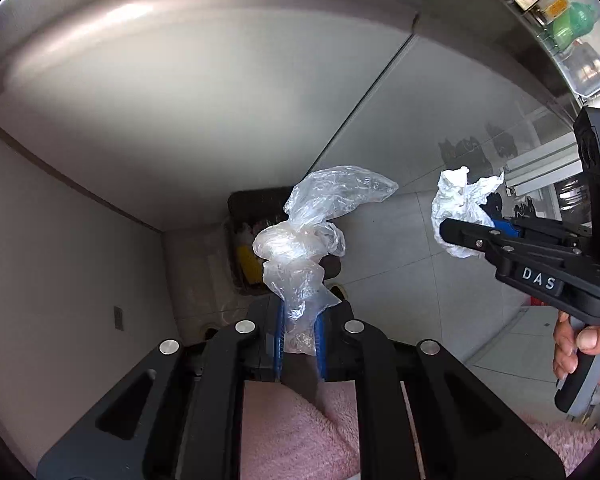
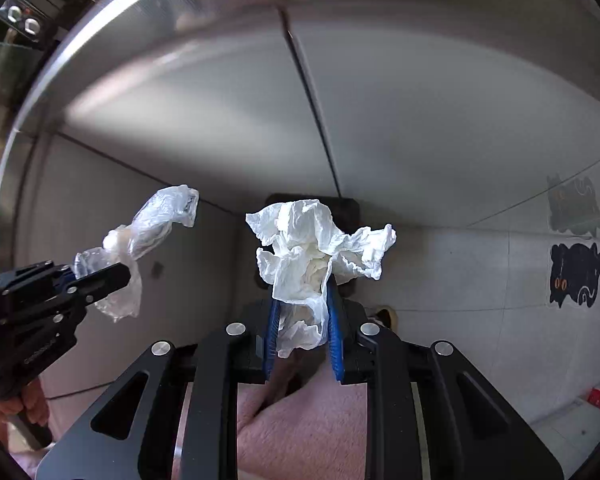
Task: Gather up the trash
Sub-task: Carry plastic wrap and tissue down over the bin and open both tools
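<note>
- The dark bin (image 1: 256, 248) stands on the floor in the corner where the wall (image 1: 60, 264) meets the steel fridge front (image 1: 180, 92), so both block its far sides.
- Open tiled floor (image 1: 404, 264) lies to its right.
- The left gripper (image 1: 298, 344) and right gripper (image 2: 302, 336) hang side by side above it, near each other.
- Crumpled plastic (image 1: 312, 236) and tissue (image 2: 312, 248) partly hide the bin mouth.

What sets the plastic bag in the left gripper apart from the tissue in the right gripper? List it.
The plastic bag is see-through and glossy; the tissue is solid white and matte.
The bag is twisted into a long knotted strip; the tissue spreads out in a broad crumpled wad.
The bag is pinched in the left gripper, the tissue in the right gripper.
Both are crumpled, held off the floor between blue pads, over a dark bin.
</note>
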`<state>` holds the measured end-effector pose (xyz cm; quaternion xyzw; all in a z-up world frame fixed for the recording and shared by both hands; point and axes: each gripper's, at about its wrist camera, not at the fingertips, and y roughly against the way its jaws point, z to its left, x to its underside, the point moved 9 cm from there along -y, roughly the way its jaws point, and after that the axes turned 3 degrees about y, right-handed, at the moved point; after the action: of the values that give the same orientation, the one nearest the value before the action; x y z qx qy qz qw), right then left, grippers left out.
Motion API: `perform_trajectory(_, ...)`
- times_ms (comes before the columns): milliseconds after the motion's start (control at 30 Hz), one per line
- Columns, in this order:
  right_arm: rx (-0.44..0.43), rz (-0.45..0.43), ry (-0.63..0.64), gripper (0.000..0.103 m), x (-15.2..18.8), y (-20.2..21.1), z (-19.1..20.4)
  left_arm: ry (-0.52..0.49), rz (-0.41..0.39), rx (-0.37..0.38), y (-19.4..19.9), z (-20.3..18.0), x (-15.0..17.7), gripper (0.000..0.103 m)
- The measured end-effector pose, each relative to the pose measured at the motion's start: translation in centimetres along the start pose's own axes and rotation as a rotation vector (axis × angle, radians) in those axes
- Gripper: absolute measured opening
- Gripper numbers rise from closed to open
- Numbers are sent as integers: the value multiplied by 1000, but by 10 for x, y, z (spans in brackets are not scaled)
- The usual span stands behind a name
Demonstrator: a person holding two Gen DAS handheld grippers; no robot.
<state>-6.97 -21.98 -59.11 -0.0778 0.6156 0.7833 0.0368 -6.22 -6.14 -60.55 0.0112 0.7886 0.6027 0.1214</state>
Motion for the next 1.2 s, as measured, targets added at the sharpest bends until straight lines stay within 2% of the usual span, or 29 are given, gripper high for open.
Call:
perform_trajectory(267,-13,52,-13,22,-4,-62,-9,24,44,0,-59,10,-8,11)
perform_trajectory(367,-39,69,-56,22,-11,-80,-11,26,55,-3,-76,13,-11,11)
perform_trajectory(500,-40,61,-100,22,-18,-96,-15,26,72,-10,-93,15,-11,11)
perform_trajectory(700,-50,93,-124,24,-23,-118,-14,22,109,-16,-112,16,-13,11)
perform_trajectory(800,-51,107,-128,25,-24,-123,-13,28,118,-10,-117,18,-13,17)
perform_trajectory(867,-67,109,-148,30,-27,-121,-12,33,118,-8,-119,19,-15,28)
perform_trajectory(900,-70,111,-154,32,-28,-121,-12,34,115,-10,-118,19,-15,29)
perform_trajectory(967,-72,114,-159,47,-30,-123,-11,38,110,-15,-115,20,-16,34)
perform_trajectory(1100,-63,104,-158,55,-33,-119,-9,53,100,-20,-110,25,-17,45)
perform_trajectory(1200,-53,96,-157,67,-36,-118,-8,48,89,-29,-103,27,-18,59)
